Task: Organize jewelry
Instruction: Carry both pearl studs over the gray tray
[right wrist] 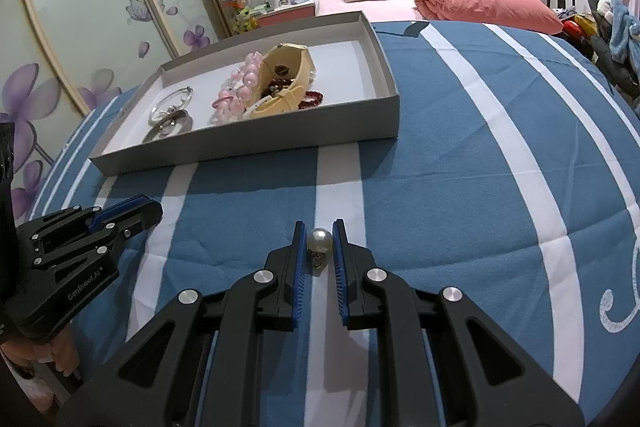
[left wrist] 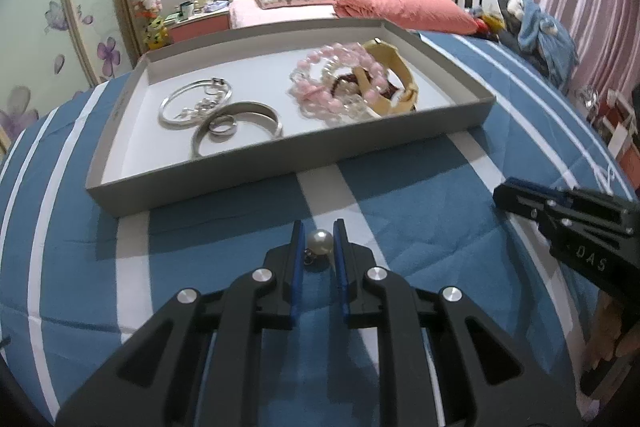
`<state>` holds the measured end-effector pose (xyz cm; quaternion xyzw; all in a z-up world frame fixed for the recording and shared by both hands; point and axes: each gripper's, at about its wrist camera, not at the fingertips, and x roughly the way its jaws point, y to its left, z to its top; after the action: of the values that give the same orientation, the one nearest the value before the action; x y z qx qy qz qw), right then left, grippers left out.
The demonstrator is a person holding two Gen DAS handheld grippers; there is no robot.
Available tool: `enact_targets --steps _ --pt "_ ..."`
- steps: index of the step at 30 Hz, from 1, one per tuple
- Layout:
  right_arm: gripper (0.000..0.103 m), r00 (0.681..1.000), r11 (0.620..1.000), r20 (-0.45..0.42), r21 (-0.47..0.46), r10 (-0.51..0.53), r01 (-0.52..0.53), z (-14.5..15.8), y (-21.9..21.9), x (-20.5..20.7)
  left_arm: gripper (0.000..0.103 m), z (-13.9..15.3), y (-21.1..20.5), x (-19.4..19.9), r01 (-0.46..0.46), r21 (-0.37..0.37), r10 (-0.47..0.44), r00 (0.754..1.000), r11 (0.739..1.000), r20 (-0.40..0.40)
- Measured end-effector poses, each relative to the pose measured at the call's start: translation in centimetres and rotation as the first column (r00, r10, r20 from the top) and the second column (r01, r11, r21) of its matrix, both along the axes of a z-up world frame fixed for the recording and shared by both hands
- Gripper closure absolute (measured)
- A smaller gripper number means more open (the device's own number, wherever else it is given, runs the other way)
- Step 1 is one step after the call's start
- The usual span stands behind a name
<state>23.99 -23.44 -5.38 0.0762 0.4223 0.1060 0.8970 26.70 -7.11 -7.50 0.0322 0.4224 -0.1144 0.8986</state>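
Note:
A grey shallow box [left wrist: 280, 163] [right wrist: 248, 147] lies on the blue striped bed. It holds silver bangles [left wrist: 216, 115] [right wrist: 170, 117] on the left and pink bead bracelets [left wrist: 340, 79] [right wrist: 240, 83] with a cream watch band [left wrist: 400, 79] [right wrist: 286, 79] on the right. My left gripper [left wrist: 318, 241] is shut on a pearl earring [left wrist: 319, 239], just above the bedspread in front of the box. My right gripper [right wrist: 318, 239] is shut on another pearl earring [right wrist: 319, 239], to the right of the left one. Each gripper shows in the other's view, the right one [left wrist: 504, 193], the left one [right wrist: 154, 207].
The blue and white striped bedspread [left wrist: 440, 187] [right wrist: 480, 167] spreads around the box. A pink pillow [left wrist: 404, 7] [right wrist: 488, 3] and headboard lie beyond it. A wardrobe with flower decals [right wrist: 80, 27] stands at the left, clutter and a chair at the right.

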Motion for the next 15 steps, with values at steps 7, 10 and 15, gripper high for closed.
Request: enact_targets --steps 7,10,15 --pt "0.089 0.984 1.0 0.176 -0.005 0.005 -0.004 3.1 0.6 -1.2 0.088 2.0 2.5 -1.0 -0.069 -0.056 0.074 0.992 0.996 0.104" --pt "0.089 0.96 1.0 0.28 0.0 0.004 -0.004 5.3 1.0 -1.6 0.088 3.5 3.6 -1.2 -0.112 -0.086 0.126 0.977 0.99 0.174" --pt "0.089 0.908 1.0 0.419 0.016 -0.009 0.002 8.4 1.7 -1.8 0.088 6.0 5.1 -1.2 -0.177 -0.106 0.2 0.937 0.979 0.285"
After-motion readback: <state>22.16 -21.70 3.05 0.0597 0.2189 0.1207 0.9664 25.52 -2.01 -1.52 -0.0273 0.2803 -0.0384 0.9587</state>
